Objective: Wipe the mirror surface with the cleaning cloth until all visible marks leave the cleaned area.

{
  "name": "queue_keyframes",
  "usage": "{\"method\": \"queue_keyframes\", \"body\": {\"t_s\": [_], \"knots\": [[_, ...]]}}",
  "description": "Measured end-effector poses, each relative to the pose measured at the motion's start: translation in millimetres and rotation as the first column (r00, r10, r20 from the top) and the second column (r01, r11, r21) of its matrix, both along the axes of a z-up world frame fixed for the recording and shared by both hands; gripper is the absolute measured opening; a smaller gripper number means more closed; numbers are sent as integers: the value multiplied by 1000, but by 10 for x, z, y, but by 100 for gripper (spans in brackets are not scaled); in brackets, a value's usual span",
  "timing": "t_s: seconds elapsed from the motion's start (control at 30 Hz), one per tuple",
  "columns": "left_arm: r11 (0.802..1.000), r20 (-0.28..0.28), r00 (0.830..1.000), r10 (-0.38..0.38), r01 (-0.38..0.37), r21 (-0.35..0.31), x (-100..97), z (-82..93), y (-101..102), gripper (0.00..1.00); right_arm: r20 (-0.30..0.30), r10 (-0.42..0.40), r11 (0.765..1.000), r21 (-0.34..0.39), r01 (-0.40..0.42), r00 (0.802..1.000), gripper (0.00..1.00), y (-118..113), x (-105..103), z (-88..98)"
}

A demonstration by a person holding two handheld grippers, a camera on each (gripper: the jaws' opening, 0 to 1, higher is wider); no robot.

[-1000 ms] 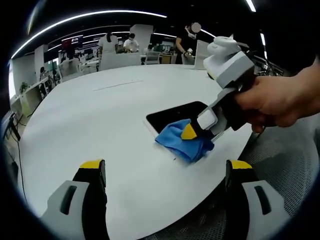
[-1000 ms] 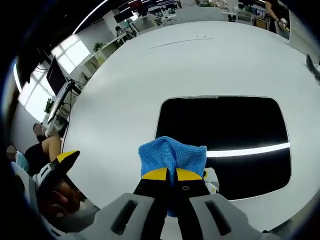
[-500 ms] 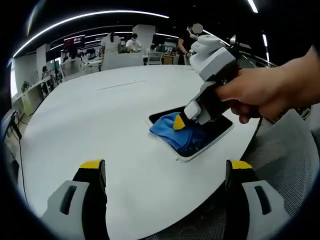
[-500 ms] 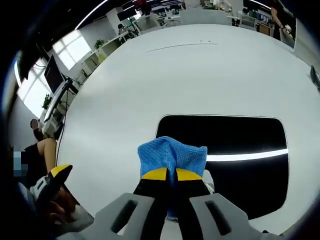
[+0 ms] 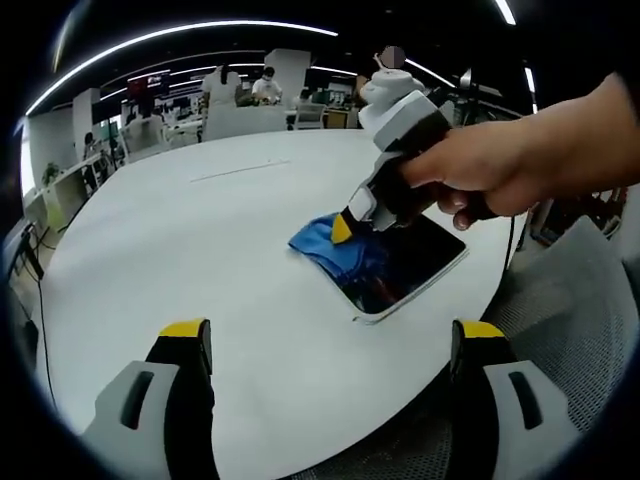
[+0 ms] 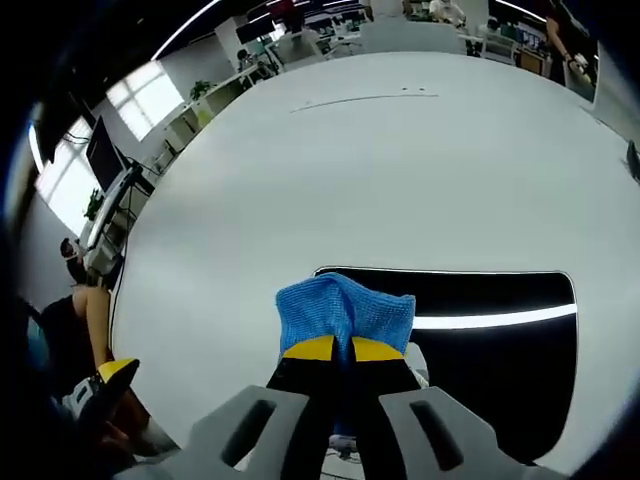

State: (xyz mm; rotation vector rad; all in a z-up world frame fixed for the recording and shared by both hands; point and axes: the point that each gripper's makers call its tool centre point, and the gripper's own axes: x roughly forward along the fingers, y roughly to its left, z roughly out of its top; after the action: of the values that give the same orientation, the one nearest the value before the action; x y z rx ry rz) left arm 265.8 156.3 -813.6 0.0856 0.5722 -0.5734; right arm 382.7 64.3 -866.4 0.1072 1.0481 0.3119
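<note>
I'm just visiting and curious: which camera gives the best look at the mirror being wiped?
The left gripper view: the mirror lies whole, its outline clear. In the right gripper view the blue cloth covers the mirror's near edge.

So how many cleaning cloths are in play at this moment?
1. A single blue cloth is pinched in the right gripper and pressed on the mirror near its far end on the white table. No other cloth visible.

One mirror (image 5: 400, 262), one blue cleaning cloth (image 5: 318, 240), both near table (image 5: 200, 260) right edge. Two grippers: left gripper (image 5: 330, 345), right gripper (image 6: 333, 350).
</note>
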Motion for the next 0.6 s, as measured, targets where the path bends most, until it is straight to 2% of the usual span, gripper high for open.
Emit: {"method": "queue_keyframes", "body": {"t_s": [0.17, 0.33, 0.47, 0.6], "knots": [[1000, 0, 1000, -7, 7, 1, 0, -1, -13, 99, -2, 1, 1000, 4, -1, 1000, 0, 13, 114, 2], [1000, 3, 1000, -2, 2, -1, 6, 8, -1, 98, 0, 27, 999, -26, -27, 1000, 0, 57, 253, -3], [1000, 0, 1000, -4, 4, 2, 1, 5, 1, 98, -21, -12, 1000, 8, 12, 1000, 0, 48, 343, -44], [1000, -3, 1000, -8, 8, 4, 3, -6, -4, 98, -20, 7, 1000, 9, -7, 1000, 0, 53, 348, -57]]}}
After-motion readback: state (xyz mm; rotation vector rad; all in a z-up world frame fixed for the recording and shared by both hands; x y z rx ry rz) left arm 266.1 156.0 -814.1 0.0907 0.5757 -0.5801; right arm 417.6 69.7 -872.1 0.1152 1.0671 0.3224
